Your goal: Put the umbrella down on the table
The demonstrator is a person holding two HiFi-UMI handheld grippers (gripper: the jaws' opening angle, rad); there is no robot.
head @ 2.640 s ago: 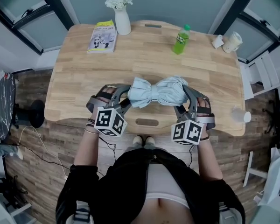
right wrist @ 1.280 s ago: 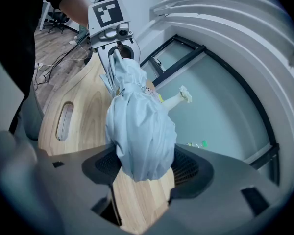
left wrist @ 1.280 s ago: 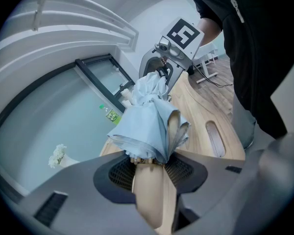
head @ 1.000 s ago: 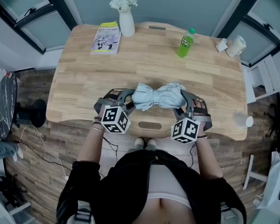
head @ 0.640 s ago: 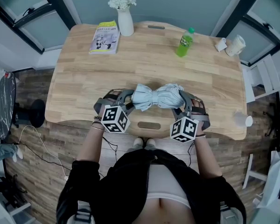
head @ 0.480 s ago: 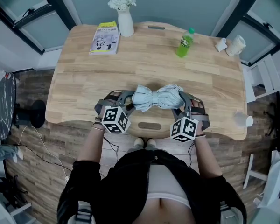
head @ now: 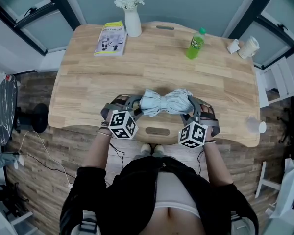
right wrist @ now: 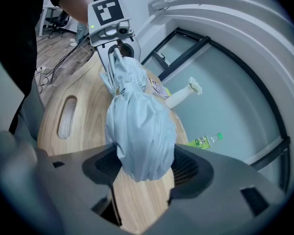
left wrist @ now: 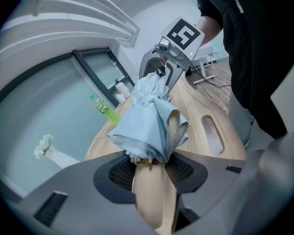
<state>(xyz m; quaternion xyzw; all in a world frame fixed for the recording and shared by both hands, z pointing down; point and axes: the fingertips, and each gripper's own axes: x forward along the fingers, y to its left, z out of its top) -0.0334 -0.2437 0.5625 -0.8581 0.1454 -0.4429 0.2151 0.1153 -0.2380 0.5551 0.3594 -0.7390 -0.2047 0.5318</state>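
Both hand-held grippers [head: 135,102] [head: 193,105] part-open, tight on umbrella [head: 165,102] ends

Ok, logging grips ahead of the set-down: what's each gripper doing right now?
Left gripper: closed on one end of the umbrella.
Right gripper: closed on the umbrella's other end.
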